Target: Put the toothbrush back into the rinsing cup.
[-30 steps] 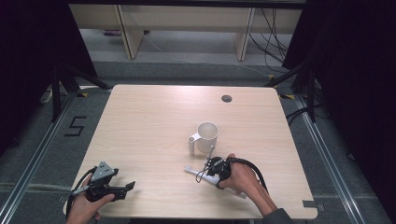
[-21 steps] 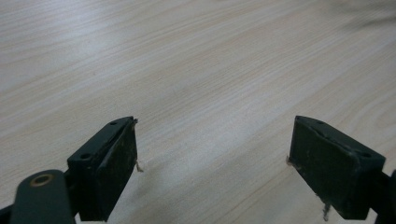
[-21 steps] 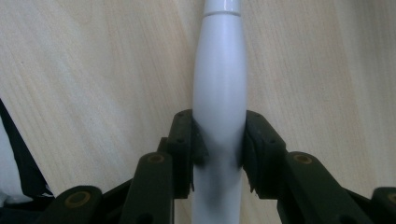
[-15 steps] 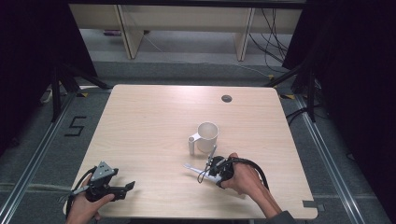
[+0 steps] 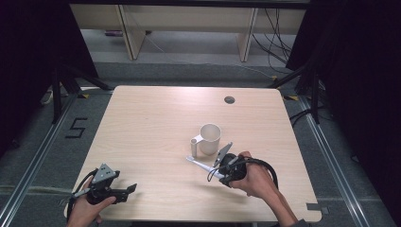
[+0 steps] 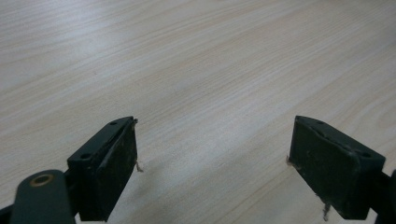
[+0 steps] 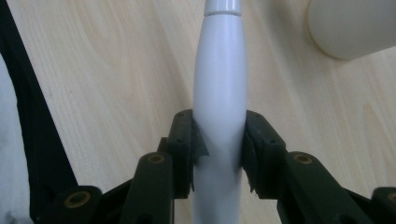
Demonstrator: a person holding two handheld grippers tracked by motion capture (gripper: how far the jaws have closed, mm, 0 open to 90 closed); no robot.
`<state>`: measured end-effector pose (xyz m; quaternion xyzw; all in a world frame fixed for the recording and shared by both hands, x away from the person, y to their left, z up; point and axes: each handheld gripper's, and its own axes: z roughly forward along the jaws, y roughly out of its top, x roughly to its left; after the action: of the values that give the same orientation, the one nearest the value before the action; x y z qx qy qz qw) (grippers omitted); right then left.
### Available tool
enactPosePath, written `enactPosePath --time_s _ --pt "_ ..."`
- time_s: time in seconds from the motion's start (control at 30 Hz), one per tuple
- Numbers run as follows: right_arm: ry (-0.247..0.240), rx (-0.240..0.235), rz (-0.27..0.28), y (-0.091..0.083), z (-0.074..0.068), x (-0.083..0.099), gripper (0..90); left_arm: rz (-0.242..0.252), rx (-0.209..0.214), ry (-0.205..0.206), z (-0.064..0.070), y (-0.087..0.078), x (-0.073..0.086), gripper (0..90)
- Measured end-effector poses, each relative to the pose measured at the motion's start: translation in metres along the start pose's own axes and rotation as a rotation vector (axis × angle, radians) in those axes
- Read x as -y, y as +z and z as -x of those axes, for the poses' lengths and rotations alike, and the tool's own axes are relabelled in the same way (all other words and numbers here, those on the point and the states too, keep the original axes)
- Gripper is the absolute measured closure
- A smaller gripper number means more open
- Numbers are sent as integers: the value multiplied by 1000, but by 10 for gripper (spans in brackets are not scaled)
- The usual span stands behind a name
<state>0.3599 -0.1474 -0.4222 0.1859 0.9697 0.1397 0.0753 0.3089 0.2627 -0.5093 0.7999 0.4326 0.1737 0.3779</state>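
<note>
1. Grasp done: right hand-held gripper (image 5: 218,166) clenched around white stick (image 7: 219,107), held low over counter (image 5: 156,123) just beside mug (image 5: 209,138).
2. Left hand-held gripper (image 5: 128,189) released, jaws wide apart, idle near counter's front left corner.
3. Probably left: carrying stick to mug, maybe into it.
4. Stick: smooth, glossy plastic, rounded, tapering. Mug: cream, cylindrical, handled. Counter: pale wood grain, matte.
</note>
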Motion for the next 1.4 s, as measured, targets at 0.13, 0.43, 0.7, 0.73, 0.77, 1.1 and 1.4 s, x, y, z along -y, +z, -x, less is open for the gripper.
enactPosePath --time_s 0.13,0.43,0.7,0.73,0.77,1.1,1.4 --pt "15 16 46 -6 1 3 669 -1 -1 -2 0 0 0 148" --pt "42 17 170 -20 5 2 670 7 7 -4 -1 1 1 148" --pt "73 28 248 -28 10 1 670 7 4 -8 -1 0 0 147" --pt "91 37 260 -28 10 2 669 16 6 -5 -1 1 1 148" --pt "86 42 274 -29 12 2 670 8 5 -6 -1 1 0 147" --pt "145 50 371 -38 23 0 669 7 4 -9 -1 1 0 148" --pt "146 72 446 -44 33 -3 670 13 3 -12 -1 1 1 148"
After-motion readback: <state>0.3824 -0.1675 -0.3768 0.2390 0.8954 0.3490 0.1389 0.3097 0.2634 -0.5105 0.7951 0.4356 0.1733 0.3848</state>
